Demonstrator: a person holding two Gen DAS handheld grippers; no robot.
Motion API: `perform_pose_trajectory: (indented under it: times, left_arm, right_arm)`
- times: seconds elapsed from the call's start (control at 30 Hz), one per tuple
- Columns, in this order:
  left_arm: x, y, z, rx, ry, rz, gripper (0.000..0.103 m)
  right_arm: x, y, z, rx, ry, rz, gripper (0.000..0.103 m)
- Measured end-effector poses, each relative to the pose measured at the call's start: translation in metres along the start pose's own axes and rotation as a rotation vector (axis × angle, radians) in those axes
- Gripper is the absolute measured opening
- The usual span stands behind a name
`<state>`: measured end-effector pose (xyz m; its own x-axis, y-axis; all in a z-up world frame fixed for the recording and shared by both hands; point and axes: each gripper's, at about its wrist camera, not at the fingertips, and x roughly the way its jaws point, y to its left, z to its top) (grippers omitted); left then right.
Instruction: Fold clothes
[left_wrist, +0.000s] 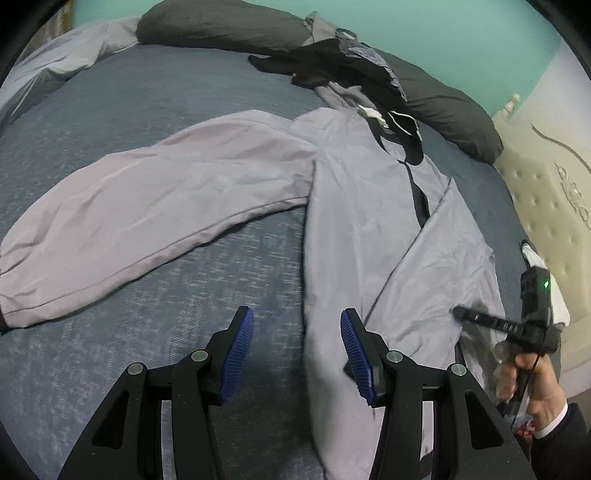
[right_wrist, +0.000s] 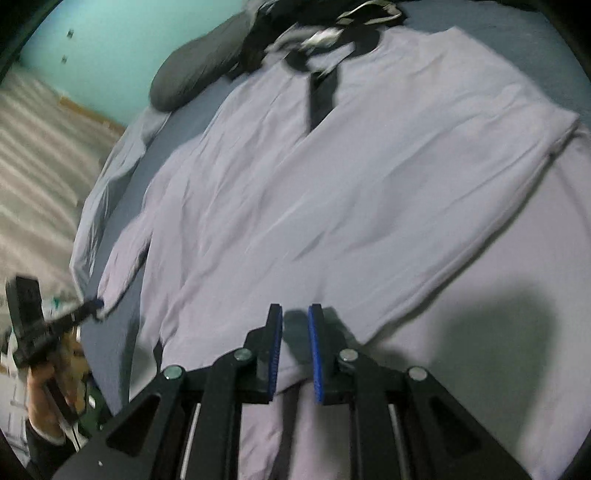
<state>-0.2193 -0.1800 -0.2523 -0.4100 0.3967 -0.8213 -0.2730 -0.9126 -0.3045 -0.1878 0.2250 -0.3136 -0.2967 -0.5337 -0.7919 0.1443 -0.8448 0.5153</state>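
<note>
While the left gripper (left_wrist: 297, 350) hangs over the bed (left_wrist: 110, 122) with its jaws about half open and nothing between them, the grey jacket (left_wrist: 354, 206) lies flat ahead of and partly beneath the right-hand jaw, its hem running down past that jaw. Only the left wrist view shows the long sleeve (left_wrist: 147, 206) spread out ahead and to the left of the jaws, its cuff at the far left edge of the picture, with bare bedcover directly under the gap. That view also catches the dark pillows (left_wrist: 229, 26) beyond the collar, the padded headboard (left_wrist: 546, 206) to the right, and the right gripper (left_wrist: 458, 312) in a hand (left_wrist: 524, 380) at the jacket's right edge.

The right wrist view, blurred, shows the jacket (right_wrist: 332, 192) body filling the space ahead of the right gripper (right_wrist: 295, 325), whose jaws stand a narrow gap apart, with grey cloth below them; whether the pads touch it I cannot tell. The dark zip strip (right_wrist: 321, 99) runs far ahead. To the left, the left gripper (right_wrist: 94, 306) points at the jacket's edge, beyond which lies striped floor (right_wrist: 33, 166).
</note>
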Motion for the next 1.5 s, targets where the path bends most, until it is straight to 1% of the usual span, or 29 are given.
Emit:
perform_pose_trajectory:
  times: [0.07,0.2,0.23,0.37,0.5,0.67,0.83,1.0,1.13,1.2,1.37,1.5]
  left_arm:
    - [-0.005,0.004,-0.001,-0.003,-0.001,0.0,0.053]
    - [-0.012,0.019,-0.004,-0.021,-0.004,0.003,0.053]
    - [-0.013,0.025,-0.004,-0.03,-0.004,0.006,0.053]
    - [-0.014,0.06,-0.007,-0.089,-0.011,0.041,0.053]
    - [-0.024,0.095,-0.012,-0.156,-0.045,0.054,0.053]
    - [-0.034,0.138,-0.016,-0.272,-0.105,0.072,0.053]
    - [-0.043,0.178,-0.018,-0.387,-0.164,0.159,0.053]
    - [-0.048,0.205,-0.017,-0.428,-0.183,0.224,0.053]
    - [-0.046,0.228,-0.024,-0.531,-0.187,0.161,0.053]
    - [-0.043,0.231,-0.025,-0.548,-0.187,0.155,0.053]
    - [-0.047,0.224,-0.03,-0.559,-0.201,0.178,0.053]
    - [-0.048,0.22,-0.036,-0.556,-0.201,0.159,0.053]
  right_arm:
    - [0.006,0.009,-0.006,-0.016,0.022,-0.006,0.018]
    - [0.006,0.026,-0.011,-0.021,0.012,0.053,0.019]
    - [0.008,0.031,-0.012,-0.031,0.011,0.061,0.019]
    - [0.023,0.046,-0.021,-0.086,0.062,0.053,0.019]
    - [0.02,0.046,-0.022,-0.058,0.033,0.088,0.019]
    - [-0.004,0.029,-0.019,0.005,-0.068,0.122,0.019]
    - [-0.013,0.018,-0.026,0.033,-0.132,0.142,0.019]
    - [-0.019,0.008,-0.036,0.046,-0.148,0.151,0.019]
    - [-0.022,0.003,-0.043,0.049,-0.149,0.163,0.019]
    - [-0.023,0.003,-0.044,0.048,-0.153,0.168,0.02]
    - [-0.027,0.004,-0.046,0.031,-0.16,0.165,0.02]
    - [-0.026,0.004,-0.045,0.033,-0.163,0.172,0.02]
